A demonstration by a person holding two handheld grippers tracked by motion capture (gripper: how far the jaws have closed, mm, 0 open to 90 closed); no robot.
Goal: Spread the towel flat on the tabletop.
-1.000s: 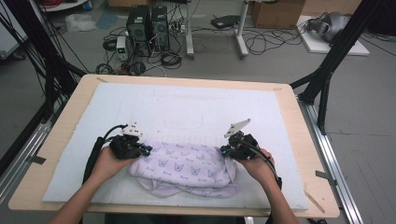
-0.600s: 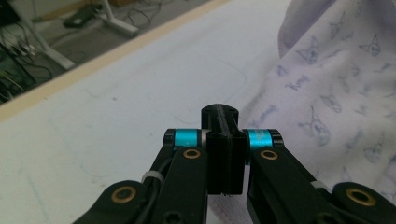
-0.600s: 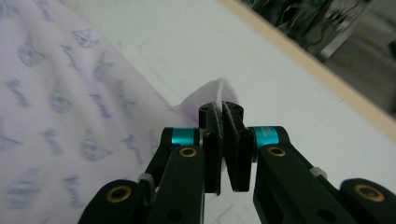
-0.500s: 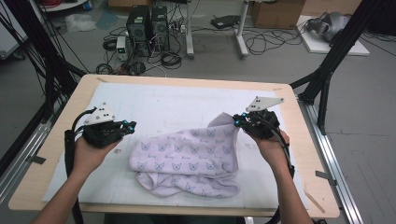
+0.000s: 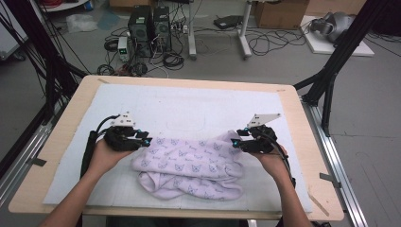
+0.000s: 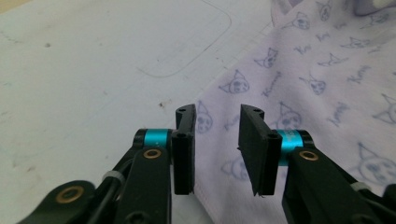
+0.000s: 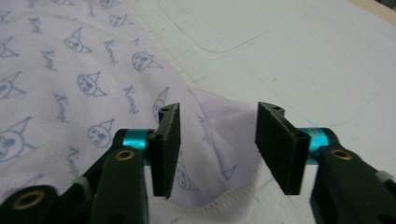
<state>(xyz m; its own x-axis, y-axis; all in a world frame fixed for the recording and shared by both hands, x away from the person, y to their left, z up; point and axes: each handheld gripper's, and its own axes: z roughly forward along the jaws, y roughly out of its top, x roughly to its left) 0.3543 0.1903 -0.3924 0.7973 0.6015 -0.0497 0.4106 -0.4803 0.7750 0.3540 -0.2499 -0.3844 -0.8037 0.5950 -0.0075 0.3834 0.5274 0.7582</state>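
A pale lilac cloth (image 5: pixel 189 165) printed with small cartoon faces lies rumpled and partly folded on the white mat, near the front middle. My left gripper (image 5: pixel 146 141) is at its left edge. In the left gripper view the left gripper (image 6: pixel 217 116) stands open, low over the cloth's (image 6: pixel 303 70) border, nothing pinched. My right gripper (image 5: pixel 235 143) is at the cloth's right upper corner. In the right gripper view the right gripper (image 7: pixel 217 114) is open, and a hemmed corner of the cloth (image 7: pixel 70 84) sits loose between the jaws.
The white mat (image 5: pixel 198 106) covers most of a wooden table (image 5: pixel 307 142), bare at the back and on both sides of the cloth. Black frame posts (image 5: pixel 331 71) stand off the table's right and left. Computers and cables (image 5: pixel 151 28) lie on the floor beyond.
Half a second ago the grippers were spread wide, the right one holding a raised cloth corner. Both have since moved inward, and that corner now lies on the mat between open jaws.
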